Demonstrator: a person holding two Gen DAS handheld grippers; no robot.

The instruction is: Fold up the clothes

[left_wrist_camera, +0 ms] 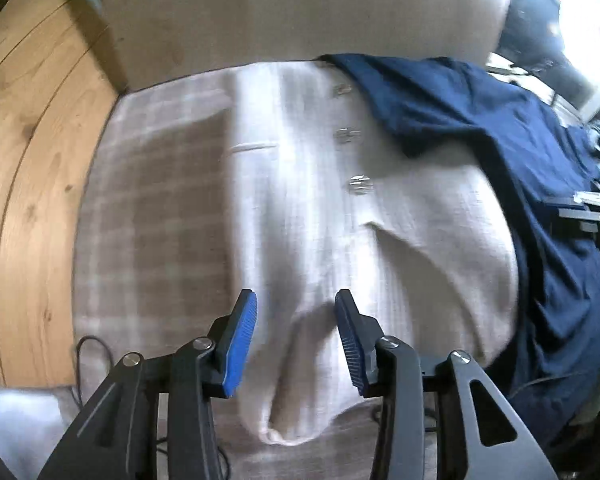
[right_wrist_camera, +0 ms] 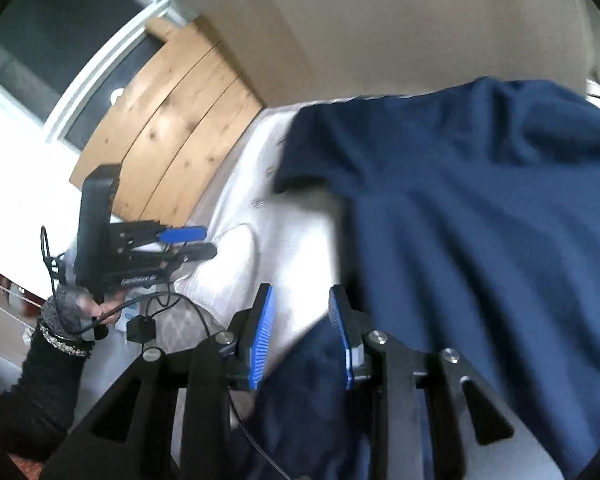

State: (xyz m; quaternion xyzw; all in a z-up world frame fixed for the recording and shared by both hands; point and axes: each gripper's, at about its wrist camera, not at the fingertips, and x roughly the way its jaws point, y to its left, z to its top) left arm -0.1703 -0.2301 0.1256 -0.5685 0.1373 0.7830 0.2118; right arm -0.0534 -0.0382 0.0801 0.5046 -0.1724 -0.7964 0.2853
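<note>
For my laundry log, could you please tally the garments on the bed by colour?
Cream buttoned garment: 1
Navy garment: 1
Total: 2

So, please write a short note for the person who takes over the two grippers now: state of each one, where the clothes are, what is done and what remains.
Left gripper: jaws open, over a fold of the cream buttoned garment, nothing gripped.
Right gripper: jaws open, at the edge of the navy garment, nothing gripped.
Clothes: cream garment lies on the checked cloth; navy garment overlaps its far right side.
Done: cannot tell; neither looks neatly folded.
Left: probably folding both.
</note>
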